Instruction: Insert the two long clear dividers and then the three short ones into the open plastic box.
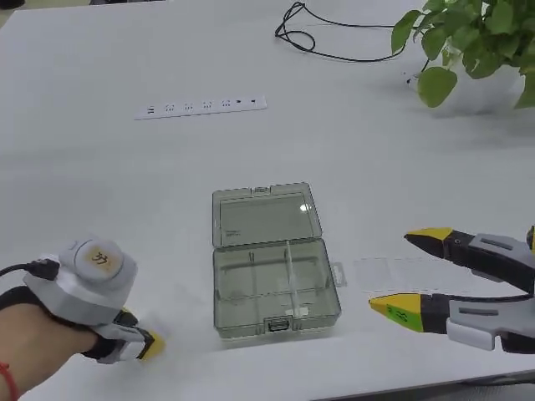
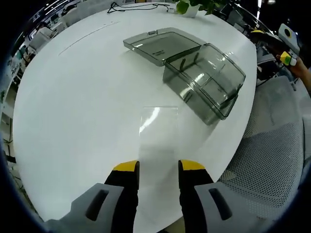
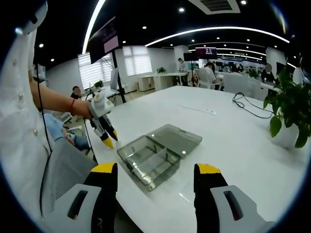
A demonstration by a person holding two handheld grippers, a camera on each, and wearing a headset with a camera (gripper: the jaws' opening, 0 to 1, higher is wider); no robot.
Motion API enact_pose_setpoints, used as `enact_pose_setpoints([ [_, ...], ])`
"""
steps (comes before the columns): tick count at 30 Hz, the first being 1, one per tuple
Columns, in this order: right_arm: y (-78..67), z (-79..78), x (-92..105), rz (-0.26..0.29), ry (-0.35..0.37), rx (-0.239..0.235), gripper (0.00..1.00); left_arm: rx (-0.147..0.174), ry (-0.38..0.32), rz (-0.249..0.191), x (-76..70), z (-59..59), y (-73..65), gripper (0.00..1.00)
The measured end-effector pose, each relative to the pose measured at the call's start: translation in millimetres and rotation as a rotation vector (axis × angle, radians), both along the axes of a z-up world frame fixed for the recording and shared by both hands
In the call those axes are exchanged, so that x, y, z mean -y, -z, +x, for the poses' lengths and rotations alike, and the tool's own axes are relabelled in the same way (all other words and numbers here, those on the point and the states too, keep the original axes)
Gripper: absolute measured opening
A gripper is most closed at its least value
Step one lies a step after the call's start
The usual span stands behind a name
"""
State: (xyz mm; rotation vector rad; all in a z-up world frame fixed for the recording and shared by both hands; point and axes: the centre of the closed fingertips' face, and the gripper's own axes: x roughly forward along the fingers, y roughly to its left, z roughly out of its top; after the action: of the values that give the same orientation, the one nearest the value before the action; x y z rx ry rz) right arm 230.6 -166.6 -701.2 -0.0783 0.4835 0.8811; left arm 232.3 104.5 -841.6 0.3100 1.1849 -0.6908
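left tool: grey body, black jaws, yellow tips | right tool: same | black cable | red wristband

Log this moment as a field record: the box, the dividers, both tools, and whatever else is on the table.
box: open plastic box, mid-table, lid folded back flat
inside box: at least one inserted divider standing upright; full count unclear
left tool: open, low over the table, left of the box
right tool: open wide, holding nothing, right of the box
loose divider: flat on the table, just ahead of the left tool
clear pieces: flat on the table, right of the box
other: power strip, cable, plant
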Motion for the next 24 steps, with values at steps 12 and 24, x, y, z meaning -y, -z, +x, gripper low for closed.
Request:
enact_pose_setpoints([
  [12,-11.6,2.4,-21.2,-0.025,-0.035,-0.003,0.65,0.092,-0.150,-0.216,7.6,9.0,-42.2,0.30],
  [24,-33.5,7.4,-64.3,-0.011,-0.063,-0.023,0.64,0.197,-0.219,-0.485,46.2,23.5,-103.4,0.30],
])
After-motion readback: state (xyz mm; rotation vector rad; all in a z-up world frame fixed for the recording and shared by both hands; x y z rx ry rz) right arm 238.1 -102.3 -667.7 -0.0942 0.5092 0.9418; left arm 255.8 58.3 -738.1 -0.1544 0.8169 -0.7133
